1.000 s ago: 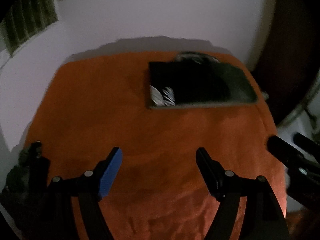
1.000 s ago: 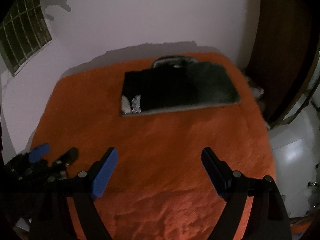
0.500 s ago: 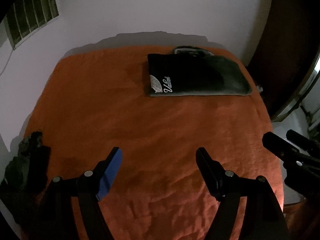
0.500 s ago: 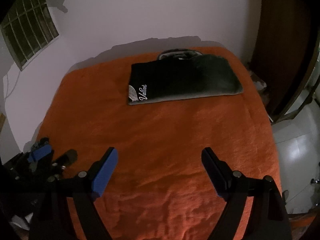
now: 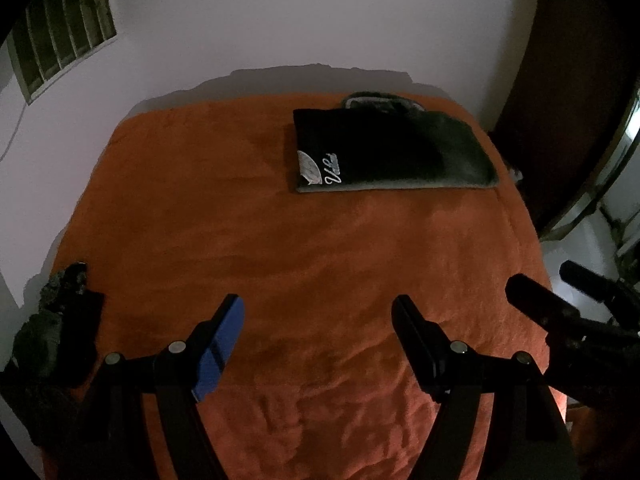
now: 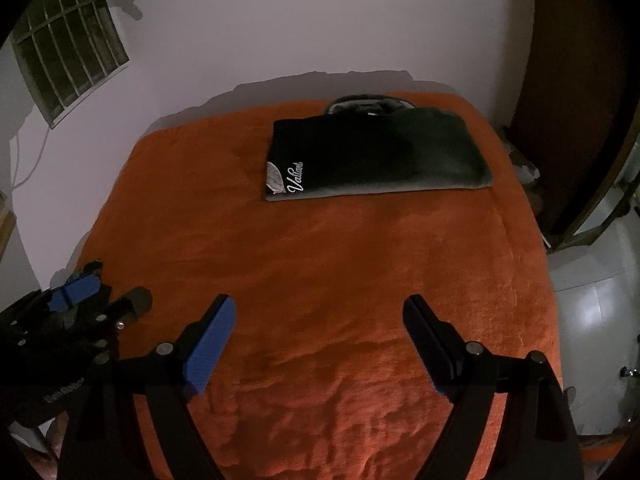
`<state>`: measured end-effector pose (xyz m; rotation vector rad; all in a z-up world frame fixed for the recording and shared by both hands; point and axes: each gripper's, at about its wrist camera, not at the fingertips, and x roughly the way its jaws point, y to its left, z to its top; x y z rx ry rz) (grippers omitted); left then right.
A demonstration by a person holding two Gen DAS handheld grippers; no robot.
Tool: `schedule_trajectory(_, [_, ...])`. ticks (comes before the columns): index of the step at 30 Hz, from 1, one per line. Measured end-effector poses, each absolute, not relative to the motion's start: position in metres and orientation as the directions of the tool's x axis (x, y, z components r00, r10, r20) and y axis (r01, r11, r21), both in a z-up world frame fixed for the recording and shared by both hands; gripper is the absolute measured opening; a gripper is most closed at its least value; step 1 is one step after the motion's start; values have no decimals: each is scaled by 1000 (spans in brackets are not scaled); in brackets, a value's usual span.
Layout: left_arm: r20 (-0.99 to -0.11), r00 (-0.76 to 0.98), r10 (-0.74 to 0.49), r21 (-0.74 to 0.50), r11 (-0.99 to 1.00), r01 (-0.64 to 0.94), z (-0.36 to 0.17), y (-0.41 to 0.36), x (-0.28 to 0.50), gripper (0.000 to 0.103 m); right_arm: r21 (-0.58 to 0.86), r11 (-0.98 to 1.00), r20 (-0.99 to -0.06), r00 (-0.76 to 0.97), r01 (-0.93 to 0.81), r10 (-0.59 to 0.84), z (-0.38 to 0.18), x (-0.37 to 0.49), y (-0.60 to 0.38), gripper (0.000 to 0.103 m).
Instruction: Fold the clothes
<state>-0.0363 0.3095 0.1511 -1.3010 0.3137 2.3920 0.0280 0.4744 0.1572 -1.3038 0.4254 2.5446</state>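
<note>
Near the far edge of the bed [image 6: 320,280], toward its right corner, a dark folded garment [image 6: 376,156] with white script lettering lies flat on the orange blanket, a grey garment [image 6: 366,104] peeking out behind it. Its squared edges suggest this fold is finished and it was set there to leave room. Over the near edge, the left tool [image 5: 318,316] and the right tool [image 6: 320,316] hover with jaws spread wide and nothing between them. Dark crumpled clothing [image 5: 52,320] sits at the near left corner, probably next.
</note>
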Motion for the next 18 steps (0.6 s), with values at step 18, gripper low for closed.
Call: schedule_trajectory(18, [-847, -446, 289, -67, -890, -451, 153, 307, -25, 77, 101, -930, -825, -553, -354, 121, 159, 39, 469, 85])
